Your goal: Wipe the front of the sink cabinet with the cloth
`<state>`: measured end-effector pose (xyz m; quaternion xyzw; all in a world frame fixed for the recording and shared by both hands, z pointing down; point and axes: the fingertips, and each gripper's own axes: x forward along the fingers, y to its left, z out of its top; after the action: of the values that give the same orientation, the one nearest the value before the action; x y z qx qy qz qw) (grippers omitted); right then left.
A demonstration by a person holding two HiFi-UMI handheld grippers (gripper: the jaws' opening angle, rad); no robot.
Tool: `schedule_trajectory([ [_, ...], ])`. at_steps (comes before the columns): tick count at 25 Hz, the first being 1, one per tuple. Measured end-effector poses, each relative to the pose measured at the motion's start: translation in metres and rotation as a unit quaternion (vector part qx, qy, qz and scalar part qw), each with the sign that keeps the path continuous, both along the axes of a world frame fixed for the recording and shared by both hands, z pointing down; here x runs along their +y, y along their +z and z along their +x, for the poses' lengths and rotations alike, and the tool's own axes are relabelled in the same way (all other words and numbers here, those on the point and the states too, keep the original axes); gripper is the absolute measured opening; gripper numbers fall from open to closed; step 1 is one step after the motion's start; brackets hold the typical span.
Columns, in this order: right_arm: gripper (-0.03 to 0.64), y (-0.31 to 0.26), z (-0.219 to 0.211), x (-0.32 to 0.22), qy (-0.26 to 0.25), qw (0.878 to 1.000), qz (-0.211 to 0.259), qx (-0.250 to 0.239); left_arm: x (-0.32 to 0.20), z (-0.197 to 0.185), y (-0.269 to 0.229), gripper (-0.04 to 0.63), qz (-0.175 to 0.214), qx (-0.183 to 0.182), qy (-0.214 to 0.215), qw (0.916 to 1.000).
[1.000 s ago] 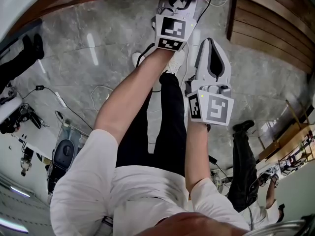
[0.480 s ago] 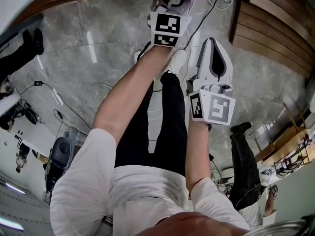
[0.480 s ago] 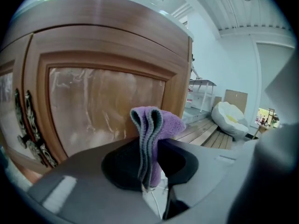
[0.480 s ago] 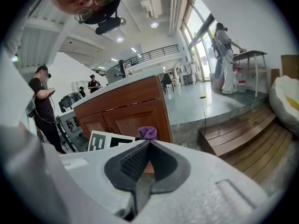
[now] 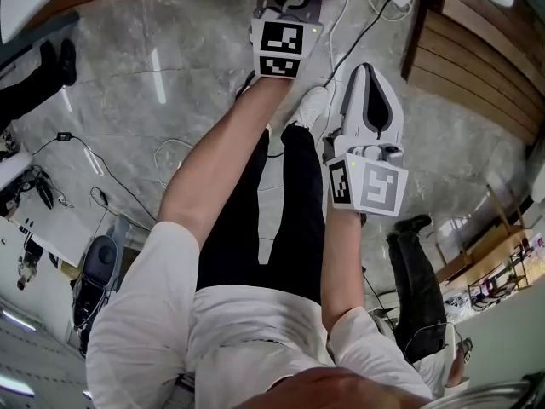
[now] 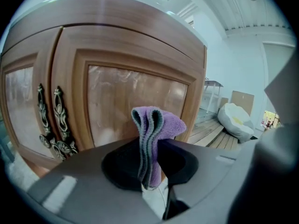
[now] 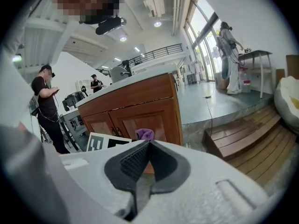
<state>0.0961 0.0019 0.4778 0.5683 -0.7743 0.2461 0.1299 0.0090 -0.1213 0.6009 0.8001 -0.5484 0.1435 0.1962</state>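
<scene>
Cloth: a folded purple cloth (image 6: 155, 129) with a grey edge stands upright between the jaws of the left gripper (image 6: 151, 164), which are clamped on its lower part; the top fold flops toward that gripper's right.
Sink cabinet: the wooden sink cabinet (image 6: 117, 45) fills the view straight ahead of the left gripper. The cloth is held up close in front of the right-hand door's glossy panel (image 6: 126, 101); whether cloth and door touch cannot be made out.
Handles: a pair of ornate dark metal handles (image 6: 50, 120) sits where the two doors meet, off to the left of the held cloth.
Right gripper: the right gripper (image 7: 146, 154) has its jaws pressed together with nothing between them. It is held back from the cabinet, behind and to the right of the left gripper, which shows with the cloth just beyond its tips.
Floor: a grey marble floor (image 5: 153, 83) lies below both grippers, with a black cable (image 5: 368, 24) trailing across it between them.
Wooden steps: low wooden steps (image 7: 243, 139) lie to the right of the right gripper.
Beanbag: a white beanbag (image 6: 236, 120) rests far off to the left gripper's right.
Bystander: a person in dark clothes (image 7: 46, 106) stands to the left of the right gripper, beyond the cabinet.
</scene>
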Motion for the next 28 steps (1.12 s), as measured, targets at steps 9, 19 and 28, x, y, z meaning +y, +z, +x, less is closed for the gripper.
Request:
schedule_trajectory([
  [9, -0.003, -0.002, -0.016, -0.001, -0.01, 1.0, 0.0, 0.002, 0.004, -0.037, 0.003, 0.075, -0.012, 0.009, -0.034, 0.9993],
  [19, -0.003, -0.003, -0.051, -0.003, -0.034, 0.999, 0.0, 0.005, 0.009, -0.085, 0.005, 0.075, -0.021, 0.01, -0.07, 0.9973],
  [28, -0.003, -0.007, -0.069, -0.004, -0.044, 0.999, 0.002, 0.008, 0.022, -0.105, 0.004, 0.075, -0.024, 0.018, -0.082, 0.9961],
])
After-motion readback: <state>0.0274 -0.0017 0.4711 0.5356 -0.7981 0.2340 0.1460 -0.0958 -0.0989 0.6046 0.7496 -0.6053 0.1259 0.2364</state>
